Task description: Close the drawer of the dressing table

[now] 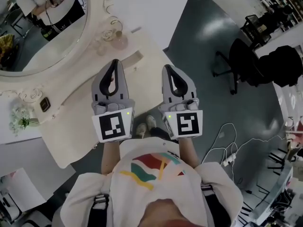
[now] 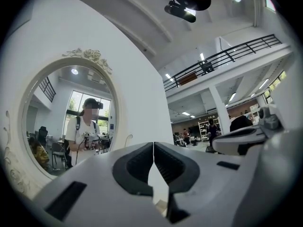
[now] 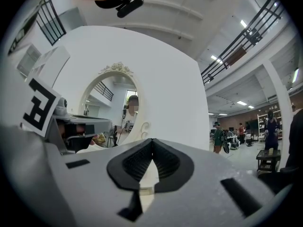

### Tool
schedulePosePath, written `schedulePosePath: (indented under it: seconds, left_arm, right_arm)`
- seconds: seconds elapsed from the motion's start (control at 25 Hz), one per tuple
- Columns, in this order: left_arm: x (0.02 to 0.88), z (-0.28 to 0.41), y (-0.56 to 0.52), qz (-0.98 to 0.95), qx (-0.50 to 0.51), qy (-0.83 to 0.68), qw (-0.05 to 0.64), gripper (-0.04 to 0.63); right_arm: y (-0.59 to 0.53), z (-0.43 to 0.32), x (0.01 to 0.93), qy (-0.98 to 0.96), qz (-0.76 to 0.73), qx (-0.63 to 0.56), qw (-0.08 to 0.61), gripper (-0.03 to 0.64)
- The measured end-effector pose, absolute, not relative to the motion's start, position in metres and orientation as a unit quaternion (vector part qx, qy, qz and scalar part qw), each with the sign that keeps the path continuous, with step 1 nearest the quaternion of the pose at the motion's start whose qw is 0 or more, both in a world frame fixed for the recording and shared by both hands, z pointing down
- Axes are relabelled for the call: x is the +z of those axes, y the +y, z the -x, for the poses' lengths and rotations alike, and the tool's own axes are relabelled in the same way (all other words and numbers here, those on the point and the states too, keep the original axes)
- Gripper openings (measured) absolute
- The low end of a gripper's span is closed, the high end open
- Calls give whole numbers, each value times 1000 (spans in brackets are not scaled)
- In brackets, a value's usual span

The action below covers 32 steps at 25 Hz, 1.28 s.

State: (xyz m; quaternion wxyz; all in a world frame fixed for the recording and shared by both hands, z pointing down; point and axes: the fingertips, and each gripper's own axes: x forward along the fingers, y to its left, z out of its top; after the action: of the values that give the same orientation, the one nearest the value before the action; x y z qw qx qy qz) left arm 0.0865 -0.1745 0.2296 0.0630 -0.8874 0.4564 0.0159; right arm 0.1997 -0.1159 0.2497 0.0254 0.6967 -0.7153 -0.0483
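The left gripper (image 1: 115, 63) and right gripper (image 1: 169, 68) are both clenched on nothing, side by side at the table (image 1: 71, 109) front edge. The drawer cannot be made out. A mirror (image 1: 42, 32) lies ahead, with a chair (image 1: 242, 63) and cables (image 1: 226, 145) to the right.

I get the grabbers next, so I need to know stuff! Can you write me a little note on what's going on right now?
Left gripper: jaws together, empty.
Right gripper: jaws together, empty.
Both are held side by side at the front edge of the dressing table, pointing towards its oval mirror.
The drawer cannot be made out in any view, so I can't tell whether it is shut.
Left to do: find the drawer front and, if it stands open, push it in.
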Motion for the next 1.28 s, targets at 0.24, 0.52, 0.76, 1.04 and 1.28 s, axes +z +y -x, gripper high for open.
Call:
schedulePosePath:
  seconds: [0.24, 0.52, 0.76, 1.04, 1.28]
  left_arm:
    - [236, -89, -179, 881, 3, 469, 67, 6]
    - [252, -76, -203, 866, -1, 497, 57, 6]
    - [274, -60, -215, 848, -22, 526, 53, 6]
    - [294, -49, -226, 836, -38, 546, 50, 6]
    - [313, -38, -232, 828, -53, 556, 41, 6]
  right_arm:
    - [-136, -197, 260, -761, -647, -30, 18, 0]
    - [-178, -201, 294, -781, -623, -8, 48, 42]
    - [-206, -191, 339, -805, -586, 22, 95, 103]
    - [-231, -174, 400, -823, -548, 61, 138, 146]
    - [-243, -166, 452, -824, -529, 100, 175, 153]
